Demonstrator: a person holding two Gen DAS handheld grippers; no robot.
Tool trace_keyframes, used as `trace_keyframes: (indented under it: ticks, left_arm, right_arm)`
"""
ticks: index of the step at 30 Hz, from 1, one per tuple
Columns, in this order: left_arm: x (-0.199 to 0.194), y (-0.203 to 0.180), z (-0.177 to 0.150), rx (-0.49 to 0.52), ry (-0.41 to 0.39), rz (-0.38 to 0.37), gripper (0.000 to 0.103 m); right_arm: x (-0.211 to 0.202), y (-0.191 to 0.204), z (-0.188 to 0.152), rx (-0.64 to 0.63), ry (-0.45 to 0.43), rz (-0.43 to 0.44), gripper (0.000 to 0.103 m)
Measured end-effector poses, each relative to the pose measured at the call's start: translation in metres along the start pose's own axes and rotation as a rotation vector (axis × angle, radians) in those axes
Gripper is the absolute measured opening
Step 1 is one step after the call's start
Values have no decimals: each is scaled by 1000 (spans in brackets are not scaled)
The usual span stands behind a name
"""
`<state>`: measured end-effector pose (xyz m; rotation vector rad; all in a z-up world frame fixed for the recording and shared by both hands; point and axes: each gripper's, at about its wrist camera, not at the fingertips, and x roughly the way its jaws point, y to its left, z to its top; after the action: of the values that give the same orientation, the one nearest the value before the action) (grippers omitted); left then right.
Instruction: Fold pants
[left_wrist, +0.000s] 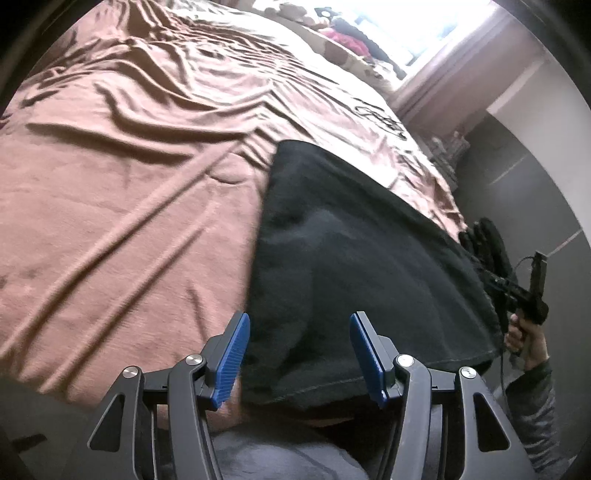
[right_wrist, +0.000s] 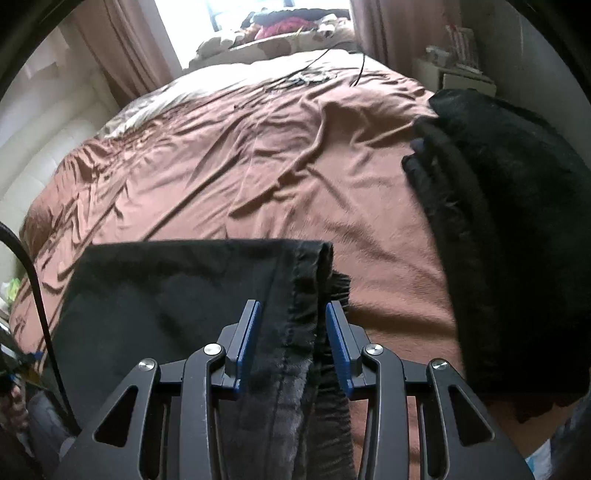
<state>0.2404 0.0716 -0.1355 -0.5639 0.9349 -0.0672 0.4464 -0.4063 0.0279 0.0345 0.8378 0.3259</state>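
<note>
- Lay folded on the brown bedspread (left_wrist: 110, 177), the black pants (left_wrist: 351, 258), near the bed's front edge, toward 5 o'clock in the left view and 7 o'clock in the right.
- Hovered over the near hem, the left gripper (left_wrist: 300, 354), fingers spread wide, nothing between them.
- Straddled the thick bunched edge of the pants at 6 o'clock, the right gripper (right_wrist: 293, 347), blue pads (right_wrist: 248, 343) apart with cloth between; whether pressing or only bracketing the fabric, could not be told.
- Sat at 3 o'clock in the right view, a stack of dark folded clothes (right_wrist: 509, 240), apart from the pants.
- Risk, as judged: closing on only the top layer at that bunched edge would peel the fold open.
- Risk: dragging across the wrinkled bedspread could catch it and skew the stack of layers.
- Risk: with the left side free, a one-sided lift might let the far corner sag and undo the alignment.
- Risk: so near the bed's edge, a tug toward 6 o'clock could slide the pants off.
</note>
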Motion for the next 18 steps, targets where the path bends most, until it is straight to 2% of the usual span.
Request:
trace_keyframes:
  ticks: [4,7,8,9,11,18]
  left_arm:
    - [10,3,-3,-7,49,-3,59]
    - [11,1,-3,1,49,-1,59]
    - [11,0,-4,2,47,1,59]
    - [11,1,-4,2,50,-2,59]
    - [12,2,-5,-4,54,-10,59]
    - [18,10,-5,-50,90,-15,59]
  right_arm:
    - [19,3,7,-15,37,-18,34]
    - [26,5,13,-29,31,-40,34]
    - [28,5,15,-29,29,-51,31]
    - [29,5,19,-32,25,-60,15]
    - [30,9,22,-56,13,-87,7]
    - [21,21,27,-74,-66,-139,0]
